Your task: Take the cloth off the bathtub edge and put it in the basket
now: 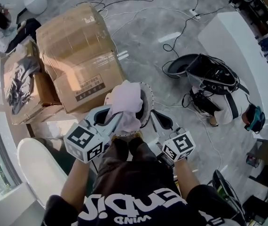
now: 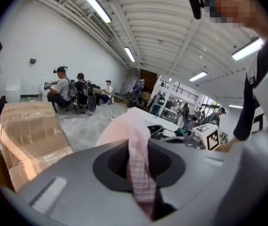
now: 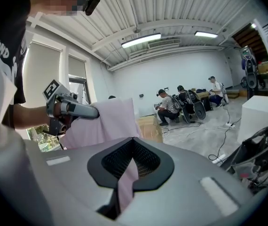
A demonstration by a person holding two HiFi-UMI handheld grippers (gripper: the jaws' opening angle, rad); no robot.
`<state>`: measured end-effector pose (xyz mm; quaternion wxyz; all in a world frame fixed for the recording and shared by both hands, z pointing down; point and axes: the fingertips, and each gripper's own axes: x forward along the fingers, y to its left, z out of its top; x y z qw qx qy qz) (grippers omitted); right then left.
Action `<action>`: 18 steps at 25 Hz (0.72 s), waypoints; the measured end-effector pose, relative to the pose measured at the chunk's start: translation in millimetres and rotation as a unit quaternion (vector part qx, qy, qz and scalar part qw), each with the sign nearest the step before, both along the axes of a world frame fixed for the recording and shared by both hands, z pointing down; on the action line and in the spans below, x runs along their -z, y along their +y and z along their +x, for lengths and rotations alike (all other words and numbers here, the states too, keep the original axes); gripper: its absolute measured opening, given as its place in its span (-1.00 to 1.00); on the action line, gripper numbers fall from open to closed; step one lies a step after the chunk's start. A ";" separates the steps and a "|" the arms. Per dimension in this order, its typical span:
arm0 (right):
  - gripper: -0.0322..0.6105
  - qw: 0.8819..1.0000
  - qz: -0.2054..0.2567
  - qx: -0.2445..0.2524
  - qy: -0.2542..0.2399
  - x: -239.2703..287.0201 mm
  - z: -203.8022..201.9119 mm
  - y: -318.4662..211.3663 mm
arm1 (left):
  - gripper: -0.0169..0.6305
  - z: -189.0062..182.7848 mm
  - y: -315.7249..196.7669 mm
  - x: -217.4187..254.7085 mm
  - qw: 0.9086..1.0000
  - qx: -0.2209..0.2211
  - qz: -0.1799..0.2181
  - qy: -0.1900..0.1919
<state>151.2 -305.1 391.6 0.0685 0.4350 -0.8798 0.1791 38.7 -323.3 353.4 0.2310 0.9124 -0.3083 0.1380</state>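
Note:
A pale pink waffle cloth hangs bunched just above a round white perforated basket on the floor in front of me. My left gripper is shut on the cloth; in the left gripper view the fabric is pinched between the jaws and bulges up ahead of them. My right gripper stands beside it on the right. In the right gripper view a strip of the cloth runs down through its closed jaws, and the left gripper holds the other end.
A white bathtub curves at the lower left. Taped cardboard boxes stand left of the basket. A dark bag with gear and cables lie on the floor to the right. A white counter stands beyond. People sit in the background.

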 end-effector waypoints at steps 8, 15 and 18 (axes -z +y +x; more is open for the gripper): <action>-0.87 0.999 -0.021 -0.027 -0.003 -50.1 15.7 -11.8 | -0.80 14.4 3.5 -94.7 0.999 -0.002 -0.049 -0.015; -0.87 0.997 -0.056 -0.053 0.015 -116.5 41.7 -5.7 | -0.80 27.8 6.7 -182.8 0.998 0.001 -0.065 -0.027; -0.87 0.996 -0.071 -0.057 0.017 -142.8 45.8 7.8 | -0.80 28.6 8.2 -223.3 0.997 0.013 -0.073 -0.032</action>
